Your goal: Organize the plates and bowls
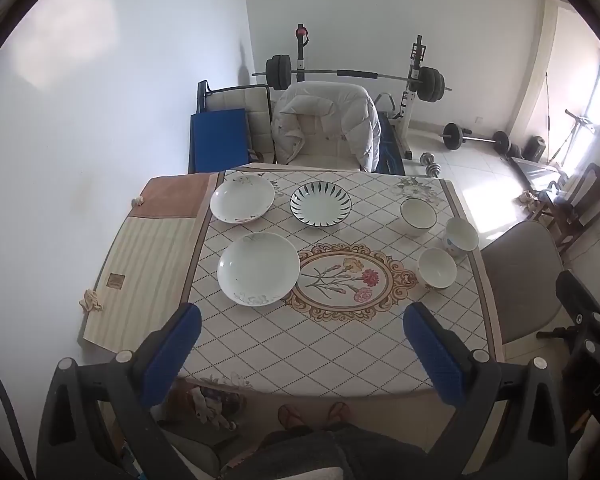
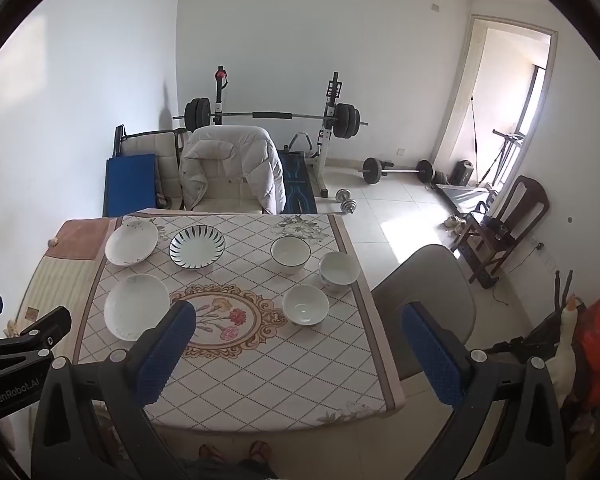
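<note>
The tabletop, under a diamond-patterned cloth in a room with weights at the far wall, carried three plates on its left and three bowls on its right, all apart and unstacked. Both the left hand-held gripper and the right hand-held gripper hovered near the front edge, jaws wide apart and empty; a good start would probably be pinching the near plate's rim squarely, lifting it level onto another. The far bowls' insides were hard to read, and the person's hands were out of view.
</note>
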The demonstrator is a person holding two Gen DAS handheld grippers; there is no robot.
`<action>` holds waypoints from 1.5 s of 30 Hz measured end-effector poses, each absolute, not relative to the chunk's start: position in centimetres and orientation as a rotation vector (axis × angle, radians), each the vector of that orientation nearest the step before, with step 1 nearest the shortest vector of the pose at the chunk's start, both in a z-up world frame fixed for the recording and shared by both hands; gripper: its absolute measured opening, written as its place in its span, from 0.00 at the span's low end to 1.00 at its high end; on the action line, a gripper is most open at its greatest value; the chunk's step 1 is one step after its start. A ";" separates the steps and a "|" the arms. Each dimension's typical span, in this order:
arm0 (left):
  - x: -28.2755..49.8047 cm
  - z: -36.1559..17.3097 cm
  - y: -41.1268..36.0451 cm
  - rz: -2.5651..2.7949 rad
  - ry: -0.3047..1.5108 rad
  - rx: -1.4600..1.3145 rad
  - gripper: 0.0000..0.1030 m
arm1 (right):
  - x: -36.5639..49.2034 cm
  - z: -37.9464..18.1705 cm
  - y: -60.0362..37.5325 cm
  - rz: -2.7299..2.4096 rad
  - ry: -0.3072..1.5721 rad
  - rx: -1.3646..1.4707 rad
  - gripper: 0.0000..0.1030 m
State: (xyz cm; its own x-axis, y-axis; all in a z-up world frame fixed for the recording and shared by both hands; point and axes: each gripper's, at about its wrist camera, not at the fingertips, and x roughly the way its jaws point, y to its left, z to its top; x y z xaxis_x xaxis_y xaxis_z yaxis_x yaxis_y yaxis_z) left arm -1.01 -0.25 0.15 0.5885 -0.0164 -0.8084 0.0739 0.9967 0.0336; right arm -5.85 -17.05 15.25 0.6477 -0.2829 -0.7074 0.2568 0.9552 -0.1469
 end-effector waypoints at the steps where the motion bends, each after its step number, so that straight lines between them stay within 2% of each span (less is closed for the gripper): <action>1: -1.1 0.1 -0.3 -0.053 0.941 0.065 1.00 | -5.9 15.3 -17.0 -0.306 0.812 -0.034 1.00; 45: -1.0 0.7 -0.6 -0.060 0.919 0.068 1.00 | -6.1 14.9 -17.7 -0.317 0.794 -0.030 1.00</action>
